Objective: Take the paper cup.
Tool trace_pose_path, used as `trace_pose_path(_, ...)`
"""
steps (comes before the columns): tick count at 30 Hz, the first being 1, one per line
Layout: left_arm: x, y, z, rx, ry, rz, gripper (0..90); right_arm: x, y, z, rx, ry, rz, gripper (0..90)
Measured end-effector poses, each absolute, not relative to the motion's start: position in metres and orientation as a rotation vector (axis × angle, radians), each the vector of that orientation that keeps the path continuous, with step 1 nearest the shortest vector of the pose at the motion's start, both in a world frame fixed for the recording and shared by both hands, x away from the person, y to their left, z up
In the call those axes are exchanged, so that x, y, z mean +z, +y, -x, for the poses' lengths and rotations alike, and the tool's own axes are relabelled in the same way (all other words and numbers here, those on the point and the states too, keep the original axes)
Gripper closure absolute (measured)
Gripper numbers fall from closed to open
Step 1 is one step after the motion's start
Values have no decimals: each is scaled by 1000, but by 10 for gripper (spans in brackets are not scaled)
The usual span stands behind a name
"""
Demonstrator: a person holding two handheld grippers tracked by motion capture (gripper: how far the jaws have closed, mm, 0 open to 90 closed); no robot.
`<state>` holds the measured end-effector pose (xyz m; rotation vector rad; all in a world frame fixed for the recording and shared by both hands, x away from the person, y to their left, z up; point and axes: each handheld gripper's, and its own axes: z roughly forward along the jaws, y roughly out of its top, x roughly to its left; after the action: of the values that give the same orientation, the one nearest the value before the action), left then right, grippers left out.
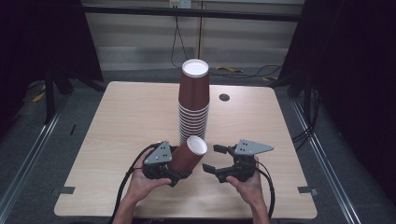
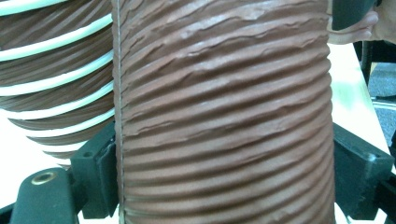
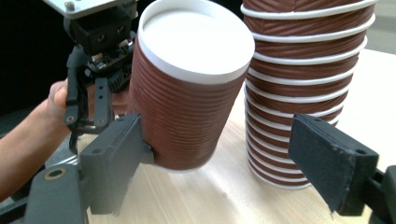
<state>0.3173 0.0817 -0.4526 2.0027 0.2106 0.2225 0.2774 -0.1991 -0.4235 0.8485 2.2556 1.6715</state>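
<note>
Tabletop (image 1: pixel 116 121): bare wood left and right of the middle – open room toward both side edges.
Cup stack (image 1: pixel 194 100): upright near the middle, toward the far edge, bottoms up.
Single cup (image 1: pixel 187 155): tilted just in front of the stack, toward the near edge.
Left gripper (image 1: pixel 166 165): jaws clamped on the single cup's ribbed wall – one pad on each side.
Right gripper (image 1: pixel 219 161): jaws wide apart, holding nothing, just beside the single cup.
</note>
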Motion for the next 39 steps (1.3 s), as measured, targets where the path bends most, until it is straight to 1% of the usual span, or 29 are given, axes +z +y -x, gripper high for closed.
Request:
trace_pose_path(6,-451,79,-318,217,188,-2027,140,-424,-200,-277,1623,2268,-845,184)
trace_pose_path(10,-448,76,-318,229,166,-2074,140,-423,-200,-277,1611,2279,-831,185)
trace_pose_path(15,-448,75,-319,215,161,-2079,136,-424,-201,-276,1598,2301,-828,182)
trace_pose_path(29,-443,68,-322,184,107,-2192,139,-425,-198,-277,1482,2402,-781,196)
trace_pose_path(33,-441,67,-322,184,95,-2203,140,-425,-198,-278,1474,2426,-788,176)
trace_pose_path(39,-441,65,-324,187,92,-2257,141,-426,-195,-279,1421,2475,-795,175)
